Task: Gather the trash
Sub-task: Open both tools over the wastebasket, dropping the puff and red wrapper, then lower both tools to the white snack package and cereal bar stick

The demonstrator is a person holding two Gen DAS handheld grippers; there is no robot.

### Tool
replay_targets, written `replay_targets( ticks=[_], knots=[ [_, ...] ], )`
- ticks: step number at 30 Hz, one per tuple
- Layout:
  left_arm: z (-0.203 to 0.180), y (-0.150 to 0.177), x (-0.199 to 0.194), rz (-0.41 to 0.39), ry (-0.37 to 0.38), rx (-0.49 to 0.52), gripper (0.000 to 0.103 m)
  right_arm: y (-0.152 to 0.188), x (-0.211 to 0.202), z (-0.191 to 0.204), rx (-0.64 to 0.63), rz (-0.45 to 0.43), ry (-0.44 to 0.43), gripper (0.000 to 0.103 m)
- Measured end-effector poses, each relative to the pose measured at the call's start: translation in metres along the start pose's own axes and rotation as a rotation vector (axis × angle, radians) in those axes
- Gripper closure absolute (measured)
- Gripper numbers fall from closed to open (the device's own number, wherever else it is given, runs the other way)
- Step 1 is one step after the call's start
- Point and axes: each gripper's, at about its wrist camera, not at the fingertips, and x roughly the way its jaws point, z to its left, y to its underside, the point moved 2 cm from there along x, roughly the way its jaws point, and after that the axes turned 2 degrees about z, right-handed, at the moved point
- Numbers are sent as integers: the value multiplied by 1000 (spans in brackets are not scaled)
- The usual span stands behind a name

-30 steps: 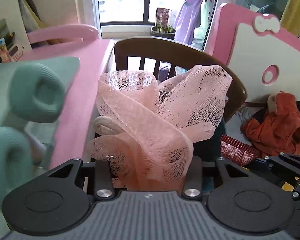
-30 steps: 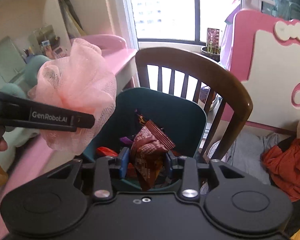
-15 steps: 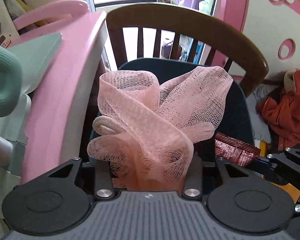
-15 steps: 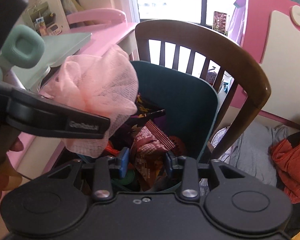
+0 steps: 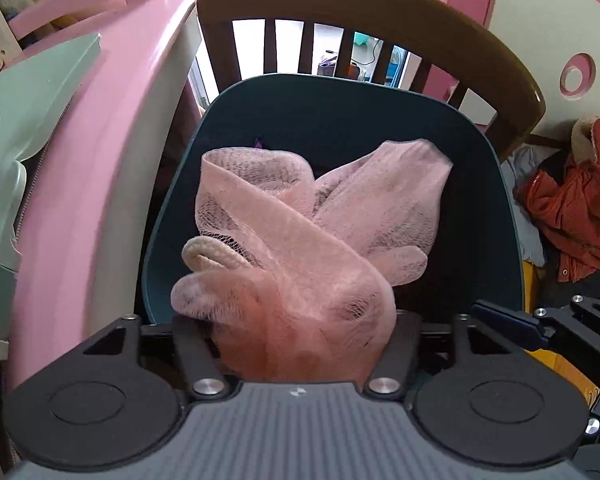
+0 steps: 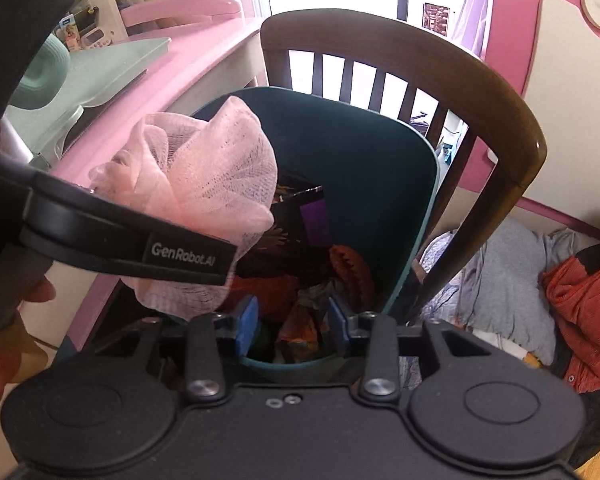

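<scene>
A dark teal trash bin (image 5: pixel 496 200) stands by a wooden chair; it also shows in the right wrist view (image 6: pixel 380 148), holding several wrappers (image 6: pixel 312 216). My left gripper (image 5: pixel 300 332) is shut on a pink mesh bath pouf (image 5: pixel 296 240) and holds it over the bin's mouth; the pouf also shows in the right wrist view (image 6: pixel 204 176). My right gripper (image 6: pixel 292 320) is open and empty over the bin's near rim, with a brown snack wrapper (image 6: pixel 300 328) lying in the bin below its blue pads.
A brown wooden chair (image 6: pixel 480 92) stands behind the bin. A pink desk (image 5: pixel 92 184) is at the left with a mint green stand (image 6: pixel 96 72) on it. Orange and grey clothes (image 6: pixel 572 296) lie on the floor at the right.
My left gripper carried the pouf down and forward over the bin. My right gripper opened and the brown snack wrapper it held dropped into the bin.
</scene>
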Motion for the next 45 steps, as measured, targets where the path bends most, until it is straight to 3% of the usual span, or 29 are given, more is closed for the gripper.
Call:
replay_targets(
  ticks=[4, 9, 16, 21, 29, 34, 38, 45],
  knots=[
    [2, 3, -8, -19, 26, -16, 33, 4, -11, 3, -9, -34, -7, 50],
    [6, 12, -30, -72, 51, -19, 33, 8, -35, 0, 20, -83, -29, 46],
    [17, 46, -84, -233, 50, -15, 33, 27, -79, 1, 35, -166, -89, 39],
    [30, 71, -109, -275, 82, -46, 28, 52, -98, 6, 62, -187, -120, 39],
    [38, 118, -125, -283, 69, -60, 28, 95, -117, 20, 76, -194, -120, 31],
    [35, 151, -127, -307, 35, -54, 22, 128, -119, 29, 69, -180, -111, 14],
    [30, 177, -111, -278, 22, -44, 22, 160, -106, 34, 68, -154, -117, 1],
    [18, 230, -49, -179, -29, -59, 22, 221, -43, 37, 93, -61, -121, 0]
  ],
)
